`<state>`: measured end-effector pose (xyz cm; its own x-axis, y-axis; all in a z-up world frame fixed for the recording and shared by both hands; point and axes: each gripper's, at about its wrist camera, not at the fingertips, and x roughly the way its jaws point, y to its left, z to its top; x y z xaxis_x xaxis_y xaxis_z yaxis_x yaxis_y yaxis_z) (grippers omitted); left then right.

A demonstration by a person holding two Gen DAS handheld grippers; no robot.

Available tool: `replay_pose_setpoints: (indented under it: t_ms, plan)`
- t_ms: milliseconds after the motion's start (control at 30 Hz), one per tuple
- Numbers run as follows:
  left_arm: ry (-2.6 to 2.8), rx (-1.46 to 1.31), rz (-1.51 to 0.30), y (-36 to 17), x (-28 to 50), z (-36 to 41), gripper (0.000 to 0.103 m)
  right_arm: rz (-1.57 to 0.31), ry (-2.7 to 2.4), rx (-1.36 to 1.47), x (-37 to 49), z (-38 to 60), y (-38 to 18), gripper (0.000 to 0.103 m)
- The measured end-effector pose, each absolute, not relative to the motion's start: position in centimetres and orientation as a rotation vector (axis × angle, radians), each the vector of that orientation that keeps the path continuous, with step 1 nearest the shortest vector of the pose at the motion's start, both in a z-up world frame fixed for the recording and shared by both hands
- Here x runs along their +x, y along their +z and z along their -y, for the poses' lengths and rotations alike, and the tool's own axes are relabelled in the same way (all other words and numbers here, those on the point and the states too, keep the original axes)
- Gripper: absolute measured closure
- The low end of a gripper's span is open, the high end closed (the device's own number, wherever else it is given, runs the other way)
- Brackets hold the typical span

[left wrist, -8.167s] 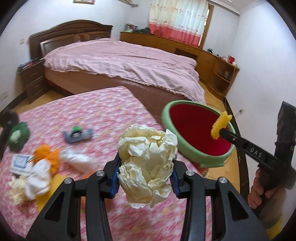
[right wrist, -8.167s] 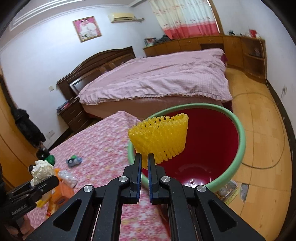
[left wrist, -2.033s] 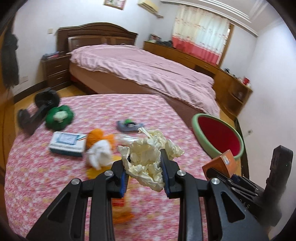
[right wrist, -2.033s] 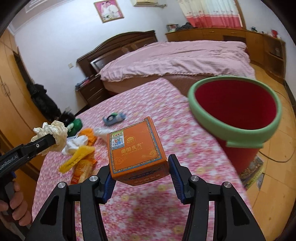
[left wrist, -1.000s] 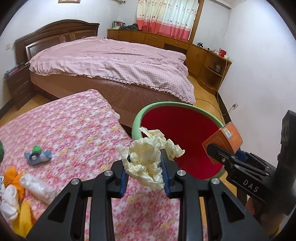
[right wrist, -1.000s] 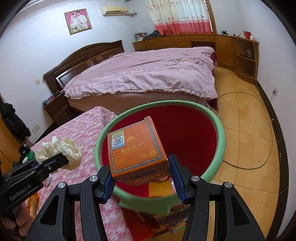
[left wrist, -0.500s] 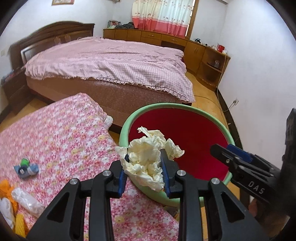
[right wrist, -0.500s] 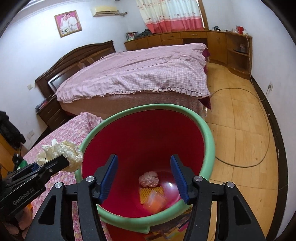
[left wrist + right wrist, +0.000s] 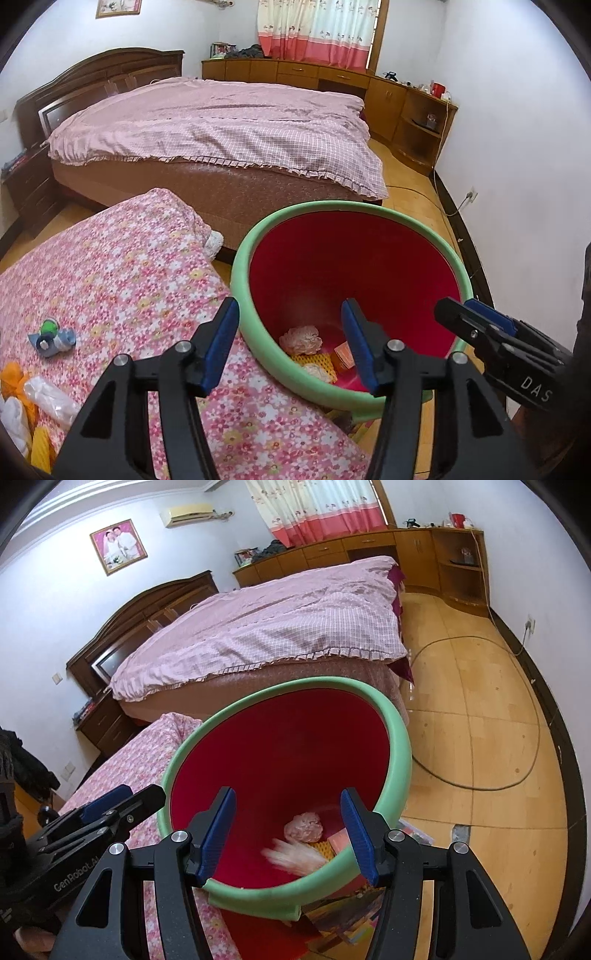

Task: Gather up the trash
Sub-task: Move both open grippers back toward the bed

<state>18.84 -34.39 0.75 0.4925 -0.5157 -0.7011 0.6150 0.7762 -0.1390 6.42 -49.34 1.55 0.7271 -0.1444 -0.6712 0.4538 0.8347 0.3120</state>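
A red bin with a green rim point(image 9: 258, 232) point(image 9: 400, 734) stands on the floor beside the flowered table. My left gripper point(image 9: 290, 345) is open and empty over the bin's near rim. My right gripper point(image 9: 288, 830) is open and empty above the bin mouth. In the bin lie a pinkish paper wad point(image 9: 301, 339) point(image 9: 303, 828), yellow foam netting point(image 9: 314, 360) and an orange box point(image 9: 342, 356). A crumpled cream paper point(image 9: 291, 857) shows blurred, falling inside the bin. More trash lies at the table's left: a clear plastic wrap point(image 9: 50, 398) and orange and yellow pieces point(image 9: 14, 376).
The flowered tablecloth point(image 9: 122, 273) drops off at its right edge by the bin. A small blue-green toy point(image 9: 51, 338) lies on it. A large bed point(image 9: 221, 129) stands behind. A cable point(image 9: 480, 775) loops on the wooden floor. Cabinets point(image 9: 413, 107) line the far wall.
My left gripper has opened and let the crumpled cream paper fall into the bin. My right gripper stays open after dropping the orange box half a second earlier.
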Motion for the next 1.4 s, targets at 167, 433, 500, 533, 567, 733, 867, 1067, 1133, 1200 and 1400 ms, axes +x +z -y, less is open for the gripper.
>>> replay_pose_setpoints:
  t_ms: [167,433,500,533,567,733,867,1067,1133,1200,1400]
  plan:
    - [-0.677,0.104,-0.796,1.6,18.1,32.9,0.045,-0.684,-0.344,0.497,5.7,49.0,1.6,0.042]
    - [-0.652,0.067,-0.805,2.7,16.4,29.7,0.045,-0.69,-0.324,0.486,4.7,47.1,1.9,0.041]
    - [-0.635,0.064,-0.808,2.9,16.0,28.5,0.045,-0.692,-0.321,0.483,4.4,46.7,2.0,0.041]
    - [-0.627,0.062,-0.809,3.0,15.9,28.1,0.045,-0.695,-0.315,0.483,4.3,46.3,2.0,0.041]
    - [-0.617,0.06,-0.809,3.1,15.7,27.5,0.045,-0.696,-0.31,0.485,4.1,46.1,2.0,0.041]
    - [-0.574,0.049,-0.802,3.7,14.6,24.4,0.045,-0.699,-0.285,0.485,3.3,44.5,2.0,0.041]
    - [-0.537,0.043,-0.8,4.0,14.1,22.1,0.045,-0.71,-0.262,0.481,2.8,43.2,2.0,0.041]
    - [-0.487,0.03,-0.806,4.0,12.6,18.4,0.045,-0.724,-0.228,0.469,2.3,41.0,1.9,0.041]
    - [-0.464,0.023,-0.813,3.8,12.1,17.0,0.045,-0.724,-0.214,0.463,2.0,40.2,2.0,0.041]
    - [-0.437,0.009,-0.825,3.7,11.7,15.7,0.045,-0.724,-0.201,0.457,1.7,39.2,2.1,0.041]
    - [-0.364,-0.029,-0.852,2.5,10.4,11.6,0.045,-0.73,-0.164,0.431,0.8,36.5,2.2,0.041]
